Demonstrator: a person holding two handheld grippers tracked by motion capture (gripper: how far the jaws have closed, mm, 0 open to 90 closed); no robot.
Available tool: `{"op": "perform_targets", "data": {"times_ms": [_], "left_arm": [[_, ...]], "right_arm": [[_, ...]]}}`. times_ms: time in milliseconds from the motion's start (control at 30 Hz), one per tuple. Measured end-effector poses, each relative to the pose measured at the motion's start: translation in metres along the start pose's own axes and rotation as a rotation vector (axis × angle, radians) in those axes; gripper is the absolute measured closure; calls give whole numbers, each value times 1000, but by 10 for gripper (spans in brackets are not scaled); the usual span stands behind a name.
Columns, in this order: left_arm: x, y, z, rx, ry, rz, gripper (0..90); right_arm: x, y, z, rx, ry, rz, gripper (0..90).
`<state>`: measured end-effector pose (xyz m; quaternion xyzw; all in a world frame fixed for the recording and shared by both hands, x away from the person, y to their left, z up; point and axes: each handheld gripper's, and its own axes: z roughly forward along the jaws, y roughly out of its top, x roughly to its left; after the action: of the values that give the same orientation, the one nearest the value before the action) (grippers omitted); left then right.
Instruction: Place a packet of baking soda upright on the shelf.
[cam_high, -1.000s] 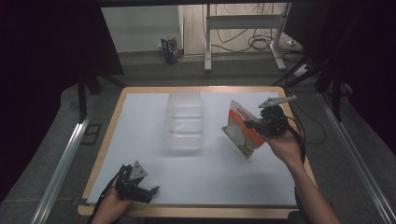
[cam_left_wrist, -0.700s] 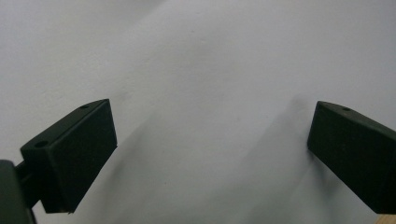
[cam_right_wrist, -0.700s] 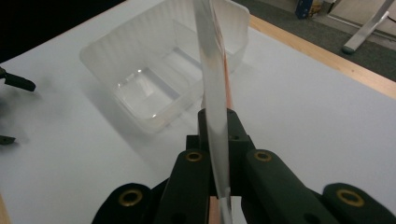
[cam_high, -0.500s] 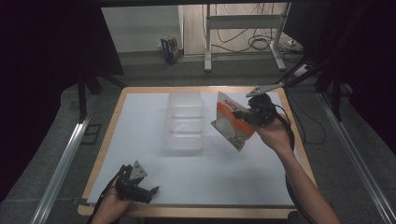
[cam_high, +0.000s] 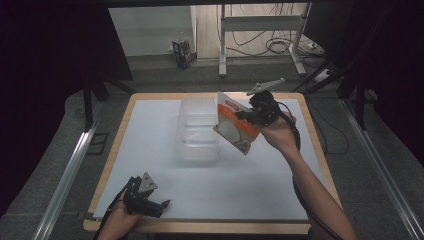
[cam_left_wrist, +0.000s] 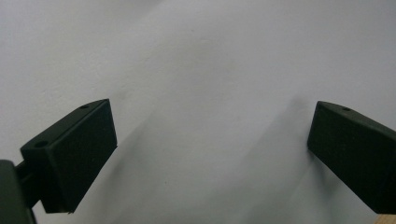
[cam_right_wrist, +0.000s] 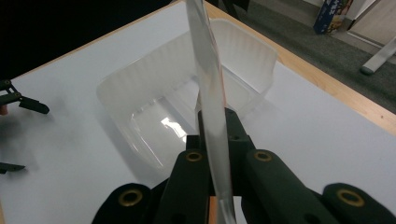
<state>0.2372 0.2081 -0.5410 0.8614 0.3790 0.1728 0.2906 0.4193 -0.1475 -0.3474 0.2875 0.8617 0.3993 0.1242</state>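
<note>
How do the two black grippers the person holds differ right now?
The right gripper is raised above the table, jaws shut on a snack packet beside the clear plastic bin. The left gripper sits low at the table's near edge, jaws open. Both are black and hand-held.

The packet shows edge-on, its top and bottom cut off, its print unreadable.

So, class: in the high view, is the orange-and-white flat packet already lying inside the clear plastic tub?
No, the orange-and-white flat packet is held in the air by the right gripper, beside the clear plastic tub.
</note>
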Motion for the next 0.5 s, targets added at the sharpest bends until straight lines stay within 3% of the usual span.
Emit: {"op": "perform_targets", "data": {"times_ms": [500], "left_arm": [[0, 0, 0, -3, 0, -2, 14]], "right_arm": [[18, 26, 30, 18, 52, -46, 888]]}}
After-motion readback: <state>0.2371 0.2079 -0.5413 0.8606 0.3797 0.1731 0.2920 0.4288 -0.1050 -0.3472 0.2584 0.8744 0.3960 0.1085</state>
